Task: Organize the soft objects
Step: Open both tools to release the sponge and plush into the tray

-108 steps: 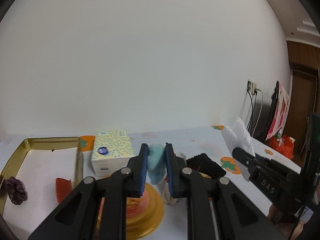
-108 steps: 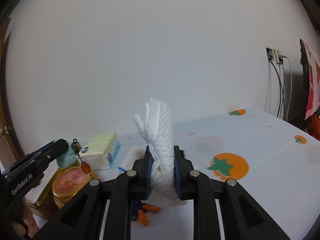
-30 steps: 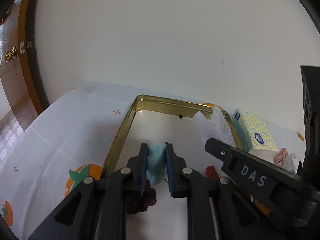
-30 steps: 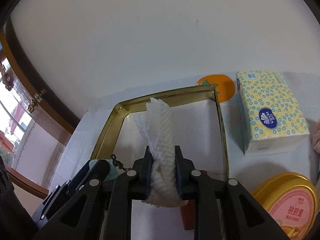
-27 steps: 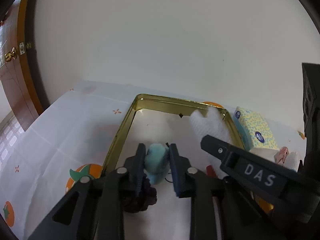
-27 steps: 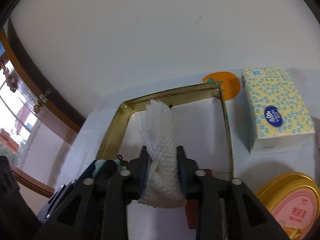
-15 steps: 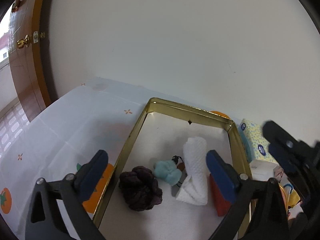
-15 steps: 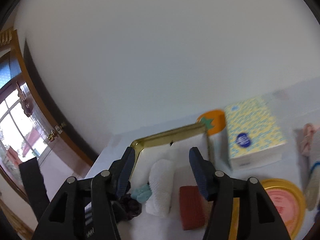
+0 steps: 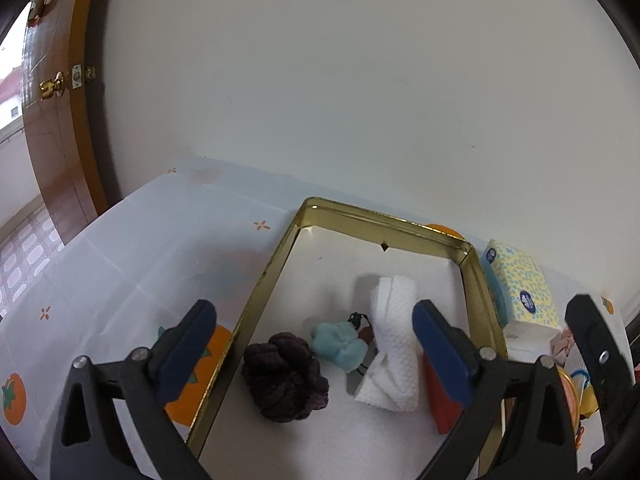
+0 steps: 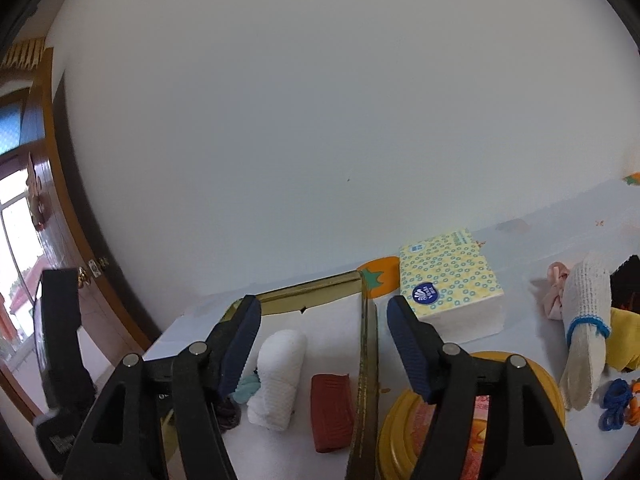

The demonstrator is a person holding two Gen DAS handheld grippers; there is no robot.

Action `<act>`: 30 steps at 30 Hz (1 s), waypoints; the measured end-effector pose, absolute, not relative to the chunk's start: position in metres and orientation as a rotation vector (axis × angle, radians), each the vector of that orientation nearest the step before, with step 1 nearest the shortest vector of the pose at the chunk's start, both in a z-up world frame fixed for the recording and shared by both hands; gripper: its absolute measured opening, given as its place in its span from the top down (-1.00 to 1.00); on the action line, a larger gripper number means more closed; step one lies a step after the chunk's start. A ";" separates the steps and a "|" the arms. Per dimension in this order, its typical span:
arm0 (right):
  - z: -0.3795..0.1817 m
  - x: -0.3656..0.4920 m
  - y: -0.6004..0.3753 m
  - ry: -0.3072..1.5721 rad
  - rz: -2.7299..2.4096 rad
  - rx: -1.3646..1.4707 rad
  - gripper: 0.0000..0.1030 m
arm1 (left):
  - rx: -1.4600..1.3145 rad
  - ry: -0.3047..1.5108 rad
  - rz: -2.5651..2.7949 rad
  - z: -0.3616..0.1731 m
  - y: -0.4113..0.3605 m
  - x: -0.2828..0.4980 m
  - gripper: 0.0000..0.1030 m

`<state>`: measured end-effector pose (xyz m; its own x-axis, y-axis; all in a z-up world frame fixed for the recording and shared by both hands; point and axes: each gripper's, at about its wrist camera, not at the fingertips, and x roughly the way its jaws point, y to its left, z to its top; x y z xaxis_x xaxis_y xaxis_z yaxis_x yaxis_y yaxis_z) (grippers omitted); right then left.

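A gold-rimmed tray [image 9: 280, 256] [image 10: 308, 286] holds a dark purple scrunchie [image 9: 285, 376], a teal plush charm [image 9: 338, 340] [image 10: 246, 388], a rolled white cloth [image 9: 394, 336] [image 10: 278, 368] and a red block [image 9: 440, 404] [image 10: 331, 412]. My left gripper [image 9: 314, 354] is open and empty above the tray's near end. My right gripper [image 10: 324, 344] is open and empty above the tray's right rim. A white glove roll with a blue band [image 10: 586, 320], a pink item [image 10: 554, 288], a yellow cloth [image 10: 624, 336] and blue and orange hair ties [image 10: 616, 402] lie at the right.
A yellow-patterned tissue pack [image 9: 520, 292] [image 10: 450, 288] lies right of the tray. A round yellow tin with a pink lid [image 10: 476, 412] sits near the tray's right rim. The table has a white cloth with orange fruit prints [image 9: 120, 264]. A wooden door [image 9: 52, 92] stands at left.
Both grippers have opened, dropped the teal charm and the white cloth roll into the tray, and pulled back and up from it.
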<state>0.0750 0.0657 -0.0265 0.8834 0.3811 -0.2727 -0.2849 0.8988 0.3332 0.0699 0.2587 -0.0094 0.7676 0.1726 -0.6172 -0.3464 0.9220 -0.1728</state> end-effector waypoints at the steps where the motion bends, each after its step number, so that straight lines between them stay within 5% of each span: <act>1: -0.027 0.074 0.067 0.339 0.347 0.277 -0.35 | -0.287 0.634 0.288 -0.009 0.259 0.069 -0.94; 10: -0.027 0.059 0.068 0.271 0.322 0.203 -0.38 | -0.207 0.478 0.319 0.000 0.247 0.050 -0.94; 14: -0.026 0.050 0.070 0.211 0.281 0.155 -0.59 | -0.189 0.402 0.336 0.004 0.243 0.040 -0.94; 30: -0.026 0.025 0.063 0.096 0.262 0.122 -0.60 | -0.178 0.152 0.387 0.002 0.240 -0.012 -0.94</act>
<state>0.0253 0.0626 -0.0260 0.9613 0.2640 -0.0786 -0.2524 0.9585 0.1326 -0.0116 0.2396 0.0019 0.9149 0.3608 -0.1810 -0.3874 0.9108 -0.1427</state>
